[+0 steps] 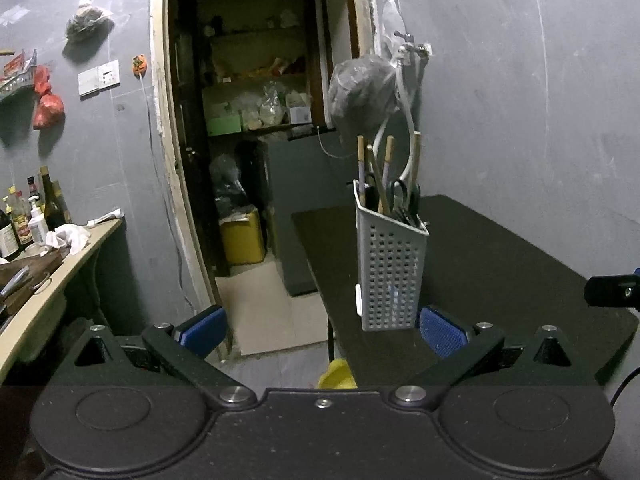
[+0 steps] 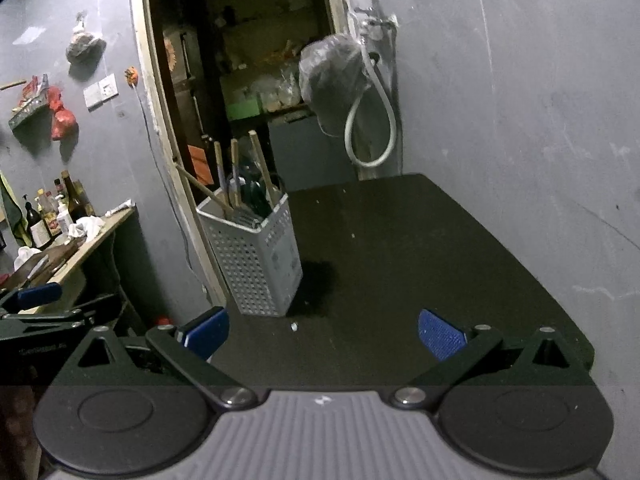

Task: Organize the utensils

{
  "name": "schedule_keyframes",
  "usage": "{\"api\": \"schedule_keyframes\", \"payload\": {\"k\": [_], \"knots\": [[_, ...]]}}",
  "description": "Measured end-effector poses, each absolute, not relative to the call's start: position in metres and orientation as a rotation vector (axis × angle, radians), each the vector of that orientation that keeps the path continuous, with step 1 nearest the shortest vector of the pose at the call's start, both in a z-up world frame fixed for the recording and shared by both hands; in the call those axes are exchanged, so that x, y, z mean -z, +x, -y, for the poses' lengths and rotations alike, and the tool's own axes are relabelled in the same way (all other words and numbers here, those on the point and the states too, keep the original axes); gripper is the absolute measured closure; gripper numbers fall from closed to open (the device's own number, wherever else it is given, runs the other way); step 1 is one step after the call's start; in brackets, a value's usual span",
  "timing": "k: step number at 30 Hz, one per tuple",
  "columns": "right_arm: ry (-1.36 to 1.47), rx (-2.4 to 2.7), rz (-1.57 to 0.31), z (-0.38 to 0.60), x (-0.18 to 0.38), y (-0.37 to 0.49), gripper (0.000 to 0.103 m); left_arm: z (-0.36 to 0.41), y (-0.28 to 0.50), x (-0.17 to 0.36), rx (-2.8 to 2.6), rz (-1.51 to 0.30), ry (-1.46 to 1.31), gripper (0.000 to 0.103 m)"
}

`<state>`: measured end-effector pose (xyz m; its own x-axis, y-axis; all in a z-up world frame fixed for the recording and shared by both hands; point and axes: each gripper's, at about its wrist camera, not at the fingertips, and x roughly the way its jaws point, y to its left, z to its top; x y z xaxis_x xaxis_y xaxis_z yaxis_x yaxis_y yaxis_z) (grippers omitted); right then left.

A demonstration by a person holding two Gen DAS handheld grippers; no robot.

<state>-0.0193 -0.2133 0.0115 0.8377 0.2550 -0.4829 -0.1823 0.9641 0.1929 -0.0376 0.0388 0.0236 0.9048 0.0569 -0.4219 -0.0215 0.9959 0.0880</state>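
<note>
Both tools gape empty: left tool (image 1: 322, 332) near the caddy (image 1: 390, 272), right tool (image 2: 324, 334) farther.

One perforated grey caddy (image 1: 390, 276) stands on one dark counter (image 1: 500, 264), holding four wooden-handled utensils (image 1: 389, 156) and one pair of scissors (image 1: 400, 196). Two red bags (image 1: 48, 110) hang on the wall, alongside two white switch plates (image 1: 99, 78).

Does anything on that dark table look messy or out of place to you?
Mostly tidy. The grey perforated utensil holder stands upright near the table's left edge. One wooden stick leans far out to the side, unlike the upright ones. A few pale crumbs lie on the table in front of the holder.
</note>
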Motion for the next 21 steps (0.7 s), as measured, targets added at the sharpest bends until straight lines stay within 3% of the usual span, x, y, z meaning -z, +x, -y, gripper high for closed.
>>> {"api": "schedule_keyframes", "payload": {"k": [21], "knots": [[0.116, -0.243, -0.591, 0.225, -0.002, -0.026, 0.000, -0.028, -0.053, -0.022, -0.046, -0.453, 0.084, 0.001]]}}
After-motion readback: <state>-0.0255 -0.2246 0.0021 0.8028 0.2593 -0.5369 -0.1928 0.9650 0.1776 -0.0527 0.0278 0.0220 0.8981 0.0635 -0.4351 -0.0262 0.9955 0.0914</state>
